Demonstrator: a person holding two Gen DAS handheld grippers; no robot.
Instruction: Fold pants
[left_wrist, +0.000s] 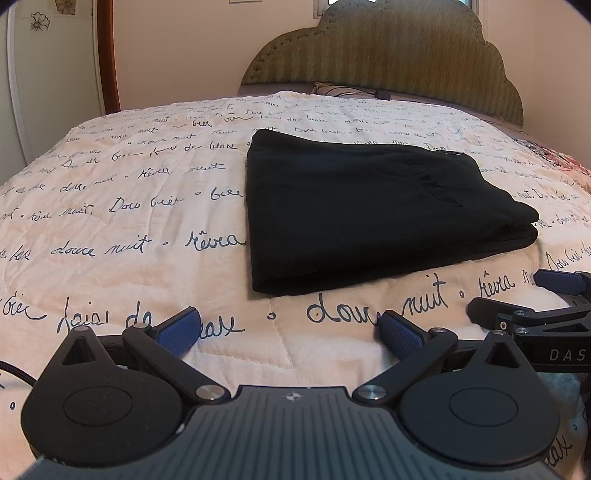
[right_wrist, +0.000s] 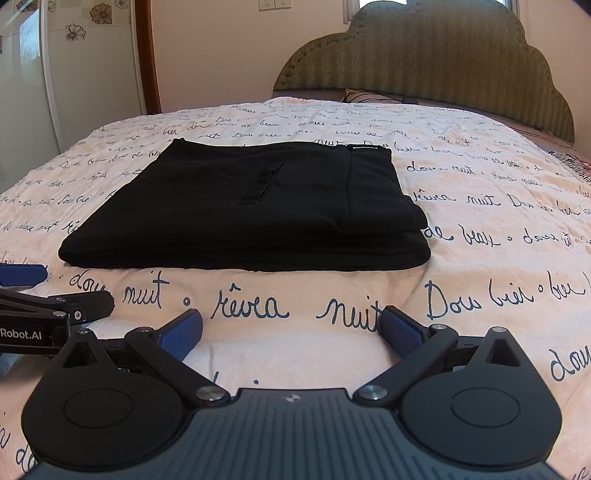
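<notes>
Black pants (right_wrist: 243, 206) lying folded into a compact stacked rectangle on the script-printed bedspread (right_wrist: 480, 236), mid-bed, short of the padded headboard (right_wrist: 424, 55). Left hand-held gripper (left_wrist: 288, 332) and right hand-held gripper (right_wrist: 290, 330) both released, blue pads (right_wrist: 400, 332) spread wide, empty, hovering just beside the near edge. Likely backed off because folding looks finished; layers squared, nothing left to tuck.

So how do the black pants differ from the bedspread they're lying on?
The pants are plain black; the bedspread is pale with dark handwritten script all over. The pants are folded into a compact layered rectangle, while the bedspread lies spread out flat. The pants cover only a middle patch; the bedspread covers most of the bed. Both are soft cloth, and neither open gripper touches the pants.
</notes>
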